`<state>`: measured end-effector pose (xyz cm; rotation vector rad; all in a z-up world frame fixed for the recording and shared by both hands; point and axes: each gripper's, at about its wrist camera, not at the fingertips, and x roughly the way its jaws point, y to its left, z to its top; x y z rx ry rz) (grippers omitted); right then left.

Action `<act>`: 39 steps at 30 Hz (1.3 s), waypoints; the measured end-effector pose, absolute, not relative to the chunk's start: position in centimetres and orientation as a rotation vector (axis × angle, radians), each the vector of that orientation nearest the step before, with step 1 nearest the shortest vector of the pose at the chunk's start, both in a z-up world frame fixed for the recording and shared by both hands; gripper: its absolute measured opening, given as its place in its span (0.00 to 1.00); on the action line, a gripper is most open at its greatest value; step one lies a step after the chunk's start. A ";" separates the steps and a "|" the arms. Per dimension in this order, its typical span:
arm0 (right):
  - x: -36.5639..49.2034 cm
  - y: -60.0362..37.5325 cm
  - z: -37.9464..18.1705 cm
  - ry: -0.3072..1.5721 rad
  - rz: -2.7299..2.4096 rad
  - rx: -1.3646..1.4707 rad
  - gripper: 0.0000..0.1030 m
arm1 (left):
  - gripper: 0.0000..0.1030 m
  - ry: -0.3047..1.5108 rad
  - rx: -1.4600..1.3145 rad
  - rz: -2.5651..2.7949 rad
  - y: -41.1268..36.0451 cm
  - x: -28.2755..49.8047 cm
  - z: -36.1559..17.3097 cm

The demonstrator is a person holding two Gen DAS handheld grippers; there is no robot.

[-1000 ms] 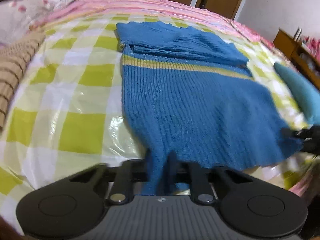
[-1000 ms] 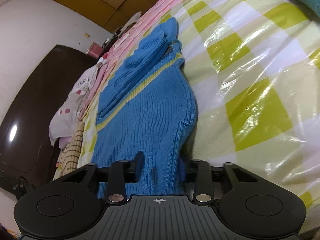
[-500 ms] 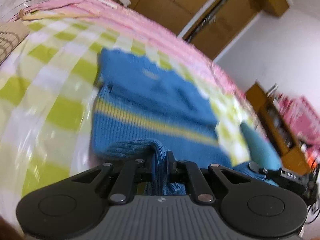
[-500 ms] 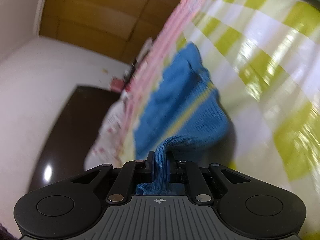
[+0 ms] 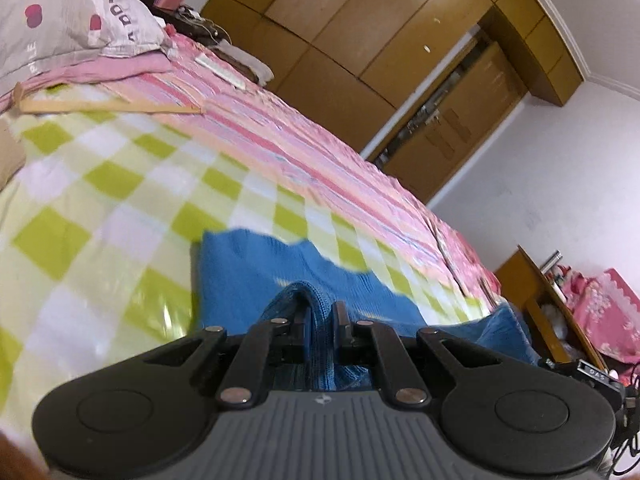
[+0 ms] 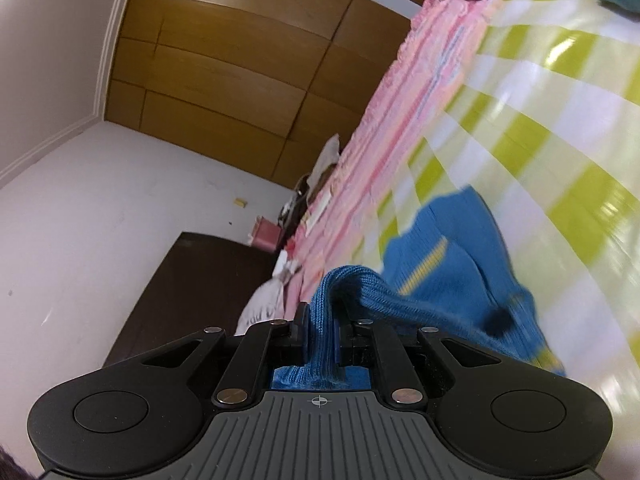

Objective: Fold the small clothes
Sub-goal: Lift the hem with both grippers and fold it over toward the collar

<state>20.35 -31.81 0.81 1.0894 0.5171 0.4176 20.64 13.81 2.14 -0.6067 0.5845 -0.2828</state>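
The left gripper (image 5: 321, 322) is clamped almost fully closed on a bunched edge of the blue knitted sweater (image 5: 256, 276), and the right gripper (image 6: 321, 320) pinches another raised fold of the same sweater (image 6: 452, 276) between its narrow jaws. The rest of the sweater lies on the bed's green-and-white checked plastic cover (image 5: 100, 216). A second ago both hems lay flat at the fingertips; now both are lifted off the cover, with the wooden wardrobe (image 5: 360, 44) filling the background

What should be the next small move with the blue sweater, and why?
Probably carry the lifted hem forward and lay it over the sweater's far part. The left gripper and the right gripper are each shut on a bunch of the blue sweater, raised above the checked bedcover, while the rest lies flat ahead. The fold looks half made.
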 end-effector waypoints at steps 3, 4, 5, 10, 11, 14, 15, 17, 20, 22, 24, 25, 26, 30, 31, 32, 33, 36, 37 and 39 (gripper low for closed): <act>23.0 -31.1 1.0 0.515 0.409 1.068 0.11 | 0.15 0.576 -0.603 -0.260 14.1 22.3 1.6; 23.7 -31.0 0.9 0.516 0.402 1.062 0.11 | 0.15 0.580 -0.600 -0.251 14.2 23.0 1.2; 24.6 -30.7 0.8 0.523 0.392 1.052 0.11 | 0.15 0.587 -0.599 -0.242 14.3 23.6 0.9; 27.2 -29.8 -0.3 0.563 0.345 1.025 0.11 | 0.15 0.607 -0.570 -0.222 14.1 24.5 0.0; 27.7 -29.7 -0.6 0.570 0.338 1.027 0.11 | 0.15 0.607 -0.560 -0.219 14.0 24.7 -0.2; 28.7 -29.4 -1.3 0.589 0.308 1.028 0.11 | 0.15 0.616 -0.577 -0.212 14.1 25.3 -0.7; 29.0 -29.4 -1.6 0.595 0.292 1.026 0.12 | 0.15 0.620 -0.586 -0.210 14.1 25.7 -0.9; 29.4 -29.5 -2.0 0.604 0.266 1.023 0.12 | 0.15 0.624 -0.584 -0.203 14.0 26.2 -1.1; 30.1 -29.5 -2.6 0.620 0.237 1.018 0.14 | 0.15 0.629 -0.568 -0.196 13.9 27.1 -1.4; 30.5 -29.5 -2.8 0.629 0.231 1.019 0.14 | 0.15 0.635 -0.567 -0.187 14.0 27.5 -1.6; 30.9 -29.3 -2.9 0.639 0.225 1.001 0.15 | 0.15 0.641 -0.571 -0.173 14.1 27.7 -1.8; 31.2 -29.1 -3.0 0.645 0.224 0.997 0.15 | 0.15 0.644 -0.575 -0.161 14.2 27.8 -2.0; 31.3 -29.0 -3.0 0.649 0.222 0.994 0.15 | 0.16 0.650 -0.581 -0.152 14.3 28.0 -2.1; 32.2 -28.8 -3.6 0.671 0.204 1.018 0.30 | 0.16 0.671 -0.600 -0.140 14.3 28.5 -2.2; 32.3 -28.7 -3.7 0.672 0.205 1.025 0.31 | 0.16 0.668 -0.597 -0.141 14.3 28.4 -2.1; 32.4 -28.6 -3.6 0.672 0.209 1.025 0.34 | 0.17 0.664 -0.594 -0.138 14.2 28.4 -2.0; 32.5 -28.5 -3.5 0.670 0.212 1.019 0.37 | 0.17 0.660 -0.597 -0.136 14.3 28.5 -1.9; 32.7 -28.3 -3.1 0.664 0.218 1.003 0.42 | 0.20 0.653 -0.640 -0.116 14.8 28.7 -1.7; 32.6 -28.4 -3.0 0.661 0.218 1.004 0.42 | 0.21 0.648 -0.656 -0.104 15.0 28.8 -1.6; 32.6 -28.4 -2.9 0.658 0.215 1.008 0.44 | 0.21 0.632 -0.662 -0.070 15.3 29.0 -1.3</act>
